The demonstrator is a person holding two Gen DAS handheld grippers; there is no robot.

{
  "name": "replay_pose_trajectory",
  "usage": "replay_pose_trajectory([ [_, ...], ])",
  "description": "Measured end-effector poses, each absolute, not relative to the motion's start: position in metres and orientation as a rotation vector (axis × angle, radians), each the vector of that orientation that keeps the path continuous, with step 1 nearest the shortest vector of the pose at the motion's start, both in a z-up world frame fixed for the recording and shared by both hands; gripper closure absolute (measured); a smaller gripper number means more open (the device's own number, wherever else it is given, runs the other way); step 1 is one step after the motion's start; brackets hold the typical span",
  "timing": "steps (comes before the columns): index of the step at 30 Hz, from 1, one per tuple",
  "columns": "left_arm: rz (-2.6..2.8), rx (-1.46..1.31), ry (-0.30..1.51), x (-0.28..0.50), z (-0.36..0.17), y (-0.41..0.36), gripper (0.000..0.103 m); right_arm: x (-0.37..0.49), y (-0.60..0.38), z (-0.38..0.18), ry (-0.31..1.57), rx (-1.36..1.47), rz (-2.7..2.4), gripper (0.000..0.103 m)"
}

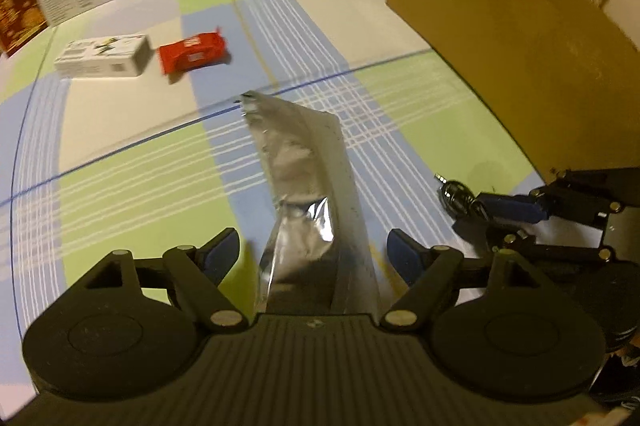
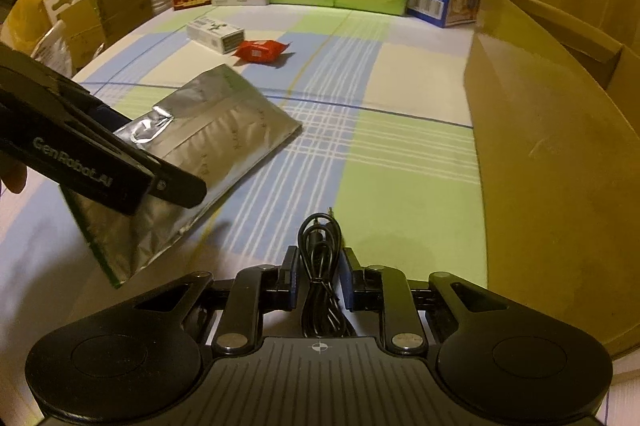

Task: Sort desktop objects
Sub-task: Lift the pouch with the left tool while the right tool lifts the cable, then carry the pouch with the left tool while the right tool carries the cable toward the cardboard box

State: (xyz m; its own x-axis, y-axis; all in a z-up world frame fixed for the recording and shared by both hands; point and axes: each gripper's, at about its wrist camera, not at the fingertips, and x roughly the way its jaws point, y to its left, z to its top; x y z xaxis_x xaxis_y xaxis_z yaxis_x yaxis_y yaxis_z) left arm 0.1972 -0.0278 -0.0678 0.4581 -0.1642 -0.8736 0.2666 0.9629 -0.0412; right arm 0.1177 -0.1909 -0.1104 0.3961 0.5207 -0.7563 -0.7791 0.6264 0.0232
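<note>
Left tongs (image 1: pixel 314 258) wide, silver foil pouch (image 1: pixel 308 186) between fingers, lifted off bench (image 1: pixel 120 154): light, crinkly, slippery, pinch sealed edge; right tongs (image 2: pixel 320 276) clamp limp black cable coil (image 2: pixel 320 266)

Silver foil pouch (image 2: pixel 208 130) tilted; coiled black cable (image 2: pixel 320 266); red packet (image 2: pixel 262 51) flat.

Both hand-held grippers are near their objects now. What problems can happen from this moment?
The left hand-held gripper is open around the silver pouch, so it could slip or crumple when closing. The right hand-held gripper pinches only part of the black cable; loose loops may snag on the cardboard box.
</note>
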Motion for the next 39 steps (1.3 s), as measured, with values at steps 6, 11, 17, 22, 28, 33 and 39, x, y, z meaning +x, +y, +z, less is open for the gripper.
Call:
replay_pose_trajectory([
  [6, -0.269, 0.13, 1.146, 0.218, -0.084, -0.036, 0.045, 0.122, -0.194, -0.11, 0.82, -0.327, 0.836, 0.085],
  [11, -0.267, 0.17, 1.152, 0.221, -0.085, -0.044, 0.047, 0.126, -0.195, -0.109, 0.825, -0.305, 0.83, 0.085],
  [17, -0.283, 0.178, 1.141, 0.219, -0.083, -0.045, 0.061, 0.127, -0.195, -0.11, 0.831, -0.291, 0.833, 0.085],
  [22, -0.272, 0.184, 1.129, 0.208, -0.079, -0.045, 0.067, 0.128, -0.196, -0.108, 0.836, -0.275, 0.837, 0.086],
  [28, -0.259, 0.142, 1.125, 0.197, -0.069, -0.041, 0.068, 0.126, -0.197, -0.102, 0.818, -0.256, 0.847, 0.086],
  [33, -0.247, 0.107, 1.113, 0.187, -0.058, -0.04, 0.068, 0.122, -0.2, -0.098, 0.815, -0.242, 0.852, 0.087],
  [39, -0.233, 0.082, 1.094, 0.17, -0.044, -0.041, 0.068, 0.117, -0.21, -0.087, 0.804, -0.207, 0.849, 0.087],
])
